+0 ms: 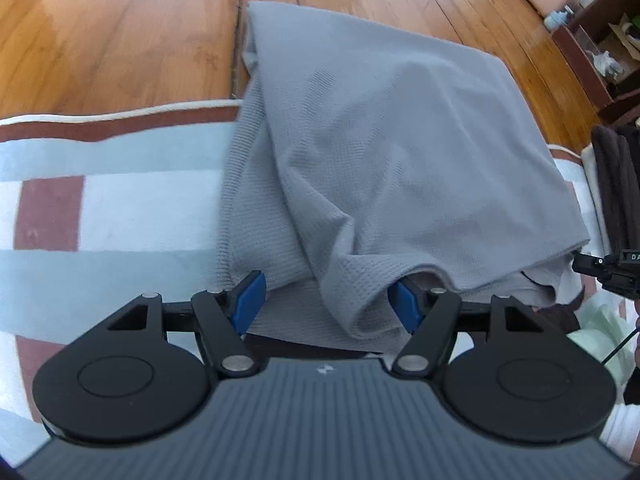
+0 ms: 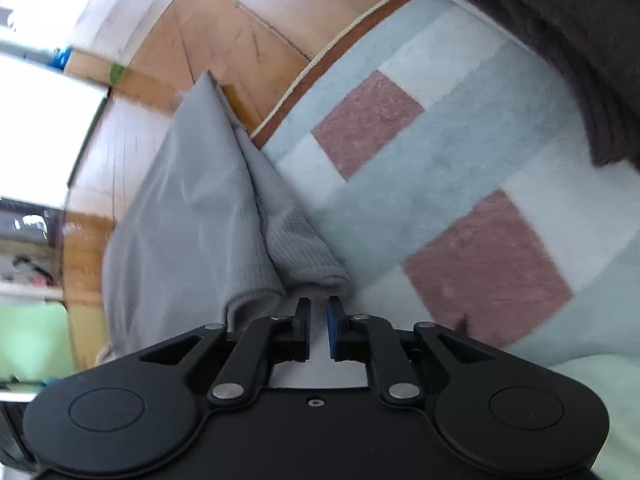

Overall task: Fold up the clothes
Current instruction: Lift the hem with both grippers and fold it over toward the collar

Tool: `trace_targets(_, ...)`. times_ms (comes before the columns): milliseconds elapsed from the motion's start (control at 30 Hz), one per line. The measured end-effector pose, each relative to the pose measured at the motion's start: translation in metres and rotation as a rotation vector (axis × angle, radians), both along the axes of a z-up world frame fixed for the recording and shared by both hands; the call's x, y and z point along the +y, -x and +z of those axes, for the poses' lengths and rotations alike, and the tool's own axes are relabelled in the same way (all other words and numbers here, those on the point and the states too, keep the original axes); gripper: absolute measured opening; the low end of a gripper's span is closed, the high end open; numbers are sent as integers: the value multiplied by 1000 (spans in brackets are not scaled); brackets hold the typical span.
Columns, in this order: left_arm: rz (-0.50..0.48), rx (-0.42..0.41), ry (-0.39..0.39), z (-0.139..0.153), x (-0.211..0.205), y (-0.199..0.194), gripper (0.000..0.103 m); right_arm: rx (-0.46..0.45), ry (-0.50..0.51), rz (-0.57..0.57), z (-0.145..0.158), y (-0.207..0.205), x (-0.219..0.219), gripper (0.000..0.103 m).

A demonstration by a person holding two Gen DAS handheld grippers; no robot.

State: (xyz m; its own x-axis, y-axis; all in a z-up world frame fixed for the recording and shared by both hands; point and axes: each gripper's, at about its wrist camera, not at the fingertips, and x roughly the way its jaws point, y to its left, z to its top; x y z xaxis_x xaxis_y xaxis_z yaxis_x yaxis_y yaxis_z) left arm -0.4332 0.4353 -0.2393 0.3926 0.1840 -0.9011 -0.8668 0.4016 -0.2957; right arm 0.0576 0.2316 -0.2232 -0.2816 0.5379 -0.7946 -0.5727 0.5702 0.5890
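A grey knit garment (image 1: 380, 140) lies half on the striped rug (image 1: 120, 200) and half on the wood floor, bunched into folds at its near end. My left gripper (image 1: 328, 304) hangs over that near end with its jaws wide apart. A loose fold of the cloth sags between the blue pads (image 1: 250, 300) and lies against the right one, unclamped. In the right wrist view the garment (image 2: 192, 208) runs away to the upper left. My right gripper (image 2: 319, 312) sits at its ribbed hem (image 2: 312, 276), jaws drawn close with a narrow gap. No cloth shows pinched between them.
A dark brown folded cloth (image 2: 580, 40) lies on the rug (image 2: 440, 184) to the right, also seen as a dark pile (image 1: 612, 184). A pale green fabric (image 2: 600, 392) sits near the right hand. Wood floor (image 1: 120, 40) stretches beyond the rug, with a shelf unit (image 1: 600, 48) at the far right.
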Motion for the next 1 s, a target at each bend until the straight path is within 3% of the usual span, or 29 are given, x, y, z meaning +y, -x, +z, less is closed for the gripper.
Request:
trace_targets(67, -31, 25, -14, 0, -2, -5, 67, -70, 14, 77, 8, 8, 7, 13)
trace_targets(167, -71, 64, -30, -1, -6, -14, 67, -201, -45, 184, 27, 23, 16, 15)
trace_targets(200, -76, 81, -31, -3, -6, -16, 67, -210, -80, 191, 32, 23, 17, 23)
trace_targets(233, -80, 96, -33, -4, -6, -18, 67, -208, -114, 189, 37, 23, 17, 43)
trace_targets(267, -83, 105, -32, -5, -6, -19, 67, -202, -137, 177, 39, 22, 15, 51)
trace_targets(300, -82, 104, -28, -5, -6, -18, 67, -189, -157, 162, 39, 20, 15, 56)
trace_targets(367, -80, 101, -24, -6, -6, -17, 65, -154, -167, 160, 35, 14, 19, 56)
trace_targets(400, -74, 98, -38, -3, -7, -16, 60, -150, -165, 165, 32, 15, 24, 56)
trace_targets(433, -70, 94, -54, -1, -8, -14, 40, -153, -161, 169, 29, 14, 26, 56)
trace_targets(500, -84, 73, -98, 8, -13, -13, 14, -154, -148, 168, 24, 13, 27, 56)
trace_targets(600, -118, 68, -153, 17, -20, -15, 15, -150, -158, 184, 21, 11, 28, 55)
trace_targets(633, -126, 88, -162, 16, -21, -17, 15, -166, -162, 193, 19, 13, 29, 51)
trace_targets(667, -134, 110, -154, 14, -20, -20, 16, -184, -162, 204, 20, 14, 31, 45)
trace_targets(700, -141, 129, -140, 10, -19, -22, 28, -214, -153, 225, 23, 17, 33, 26)
trace_targets(733, -149, 139, -96, 4, -15, -24, 61, -244, -144, 246, 26, 21, 34, 18)
trace_targets(767, -158, 128, -41, -4, -11, -25, 77, -274, -135, 267, 29, 24, 36, 17)
trace_targets(800, -160, 99, 9, -11, -7, -23, 80, -306, -131, 288, 30, 28, 36, 15)
trace_targets(867, -143, 86, -10, -8, -6, -19, 56, -370, -124, 330, 34, 35, 38, 15)
trace_targets(900, -139, 85, -41, -3, -7, -18, 15, -382, -128, 330, 34, 37, 37, 14)
trace_targets(1000, -114, 65, -162, 28, -17, -7, 10, -356, -167, 321, 40, 32, 32, 10)
